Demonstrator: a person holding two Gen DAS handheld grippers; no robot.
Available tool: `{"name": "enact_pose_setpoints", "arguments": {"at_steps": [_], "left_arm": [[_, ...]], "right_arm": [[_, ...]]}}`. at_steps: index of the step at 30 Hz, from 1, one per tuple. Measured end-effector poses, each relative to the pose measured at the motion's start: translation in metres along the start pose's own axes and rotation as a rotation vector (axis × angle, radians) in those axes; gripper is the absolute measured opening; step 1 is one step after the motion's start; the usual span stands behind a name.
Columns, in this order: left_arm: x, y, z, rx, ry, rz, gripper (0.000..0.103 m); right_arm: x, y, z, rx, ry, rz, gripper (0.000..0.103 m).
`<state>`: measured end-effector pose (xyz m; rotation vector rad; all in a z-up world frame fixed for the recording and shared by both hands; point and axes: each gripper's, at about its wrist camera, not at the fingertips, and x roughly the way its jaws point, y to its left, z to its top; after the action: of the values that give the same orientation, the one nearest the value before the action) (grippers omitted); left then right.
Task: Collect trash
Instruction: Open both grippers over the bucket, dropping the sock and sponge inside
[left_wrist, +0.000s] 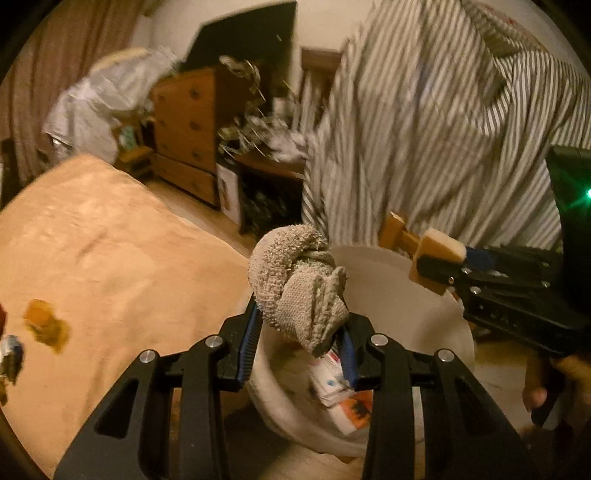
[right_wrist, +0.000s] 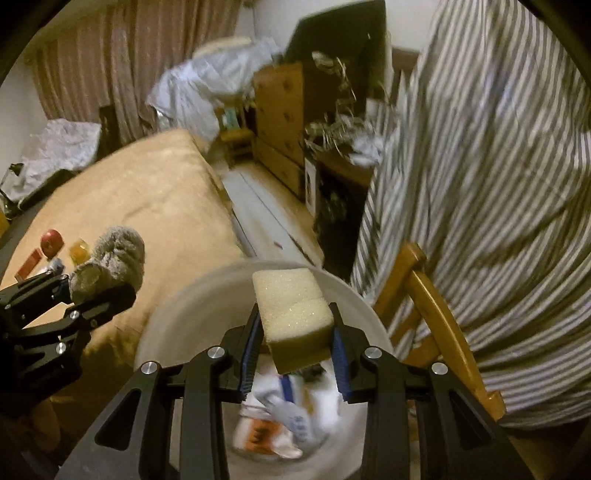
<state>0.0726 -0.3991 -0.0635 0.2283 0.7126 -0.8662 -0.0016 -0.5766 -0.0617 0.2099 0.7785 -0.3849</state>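
- Left gripper (left_wrist: 301, 332) pinches a crumpled grey terry rag (left_wrist: 297, 284) above the round white plastic bin (left_wrist: 391, 295), apparently for dropping.
- Right gripper (right_wrist: 293, 345) clamps a yellow foam sponge (right_wrist: 293, 310) over that bin too.

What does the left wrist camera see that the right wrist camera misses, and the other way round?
Only the left wrist view shows the person's hand under the right hand-held gripper.

Only the right wrist view shows a red apple on the bed.

Both show the white bin with wrappers inside, the grey cloth in the left hand-held gripper, and the sponge.
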Motion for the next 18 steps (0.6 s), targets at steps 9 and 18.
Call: {"name": "enact_pose_setpoints", "arguments": {"at_steps": [9, 18], "left_arm": [[0.046, -0.004, -0.001, -0.008, 0.114, -0.043, 0.036], [0.054, -0.005, -0.002, -0.008, 0.127, -0.035, 0.037]], "right_arm": [[0.041, -0.014, -0.016, 0.001, 0.117, 0.004, 0.035], [0.048, -0.01, -0.025, 0.012, 0.129, 0.007, 0.035]]}}
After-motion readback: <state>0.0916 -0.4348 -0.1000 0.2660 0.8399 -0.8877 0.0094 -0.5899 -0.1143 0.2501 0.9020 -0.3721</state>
